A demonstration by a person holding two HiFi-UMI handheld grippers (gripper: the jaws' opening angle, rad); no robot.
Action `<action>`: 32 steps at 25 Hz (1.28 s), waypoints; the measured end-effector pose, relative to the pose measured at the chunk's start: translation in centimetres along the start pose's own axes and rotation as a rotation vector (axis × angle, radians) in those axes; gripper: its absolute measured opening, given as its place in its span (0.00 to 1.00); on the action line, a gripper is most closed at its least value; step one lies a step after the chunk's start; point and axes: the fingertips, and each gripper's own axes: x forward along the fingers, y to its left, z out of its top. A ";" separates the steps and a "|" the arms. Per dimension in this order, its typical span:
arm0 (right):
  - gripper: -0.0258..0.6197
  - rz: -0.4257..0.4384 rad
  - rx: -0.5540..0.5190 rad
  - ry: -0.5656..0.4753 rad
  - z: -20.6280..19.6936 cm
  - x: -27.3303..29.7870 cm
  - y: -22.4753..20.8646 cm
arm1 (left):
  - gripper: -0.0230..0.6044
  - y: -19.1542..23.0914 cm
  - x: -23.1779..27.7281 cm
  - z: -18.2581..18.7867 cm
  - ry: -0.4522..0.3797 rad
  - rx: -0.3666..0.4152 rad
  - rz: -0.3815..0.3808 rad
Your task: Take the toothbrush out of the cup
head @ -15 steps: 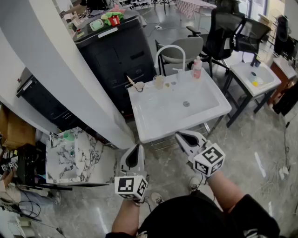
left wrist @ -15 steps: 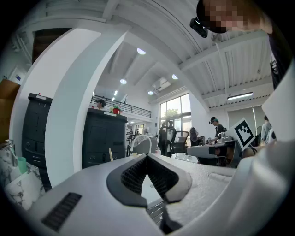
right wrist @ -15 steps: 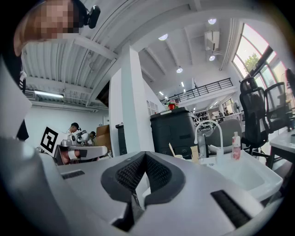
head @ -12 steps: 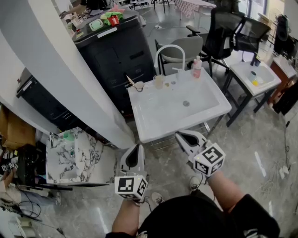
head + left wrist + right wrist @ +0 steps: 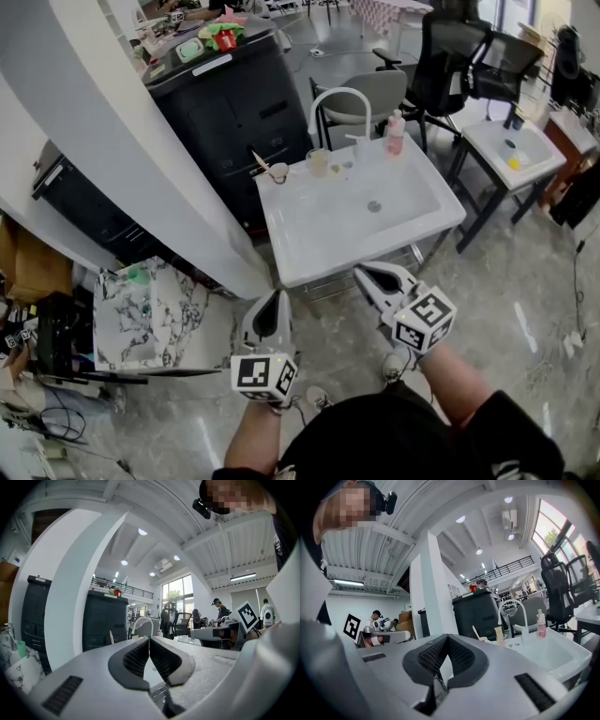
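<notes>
The left hand-held gripper (image 5: 271, 298) and right hand-held gripper (image 5: 364, 274), jaws together and empty, hung short of the sink (image 5: 309, 264), likely poised to reach the toothbrush (image 5: 262, 163) in its corner cup (image 5: 280, 173).

White sink (image 5: 330, 240) carries a cup (image 5: 279, 173), a tumbler (image 5: 319, 164) and a pink bottle (image 5: 396, 136).

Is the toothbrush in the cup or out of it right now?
In: the toothbrush stands slanted in the cup on the sink's back left corner, sticking up to the left.
</notes>
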 end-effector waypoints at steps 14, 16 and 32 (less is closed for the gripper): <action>0.20 0.037 0.011 -0.040 0.6 -0.7 -3.7 | 0.05 -1.5 2.5 -0.4 0.012 0.012 0.052; 0.24 0.047 0.005 -0.040 0.8 -1.1 -4.3 | 0.09 -2.2 2.9 -0.4 0.005 0.006 0.060; 0.48 0.086 -0.010 -0.064 4.1 -6.2 -12.2 | 0.40 -10.4 7.5 0.0 -0.022 0.005 0.142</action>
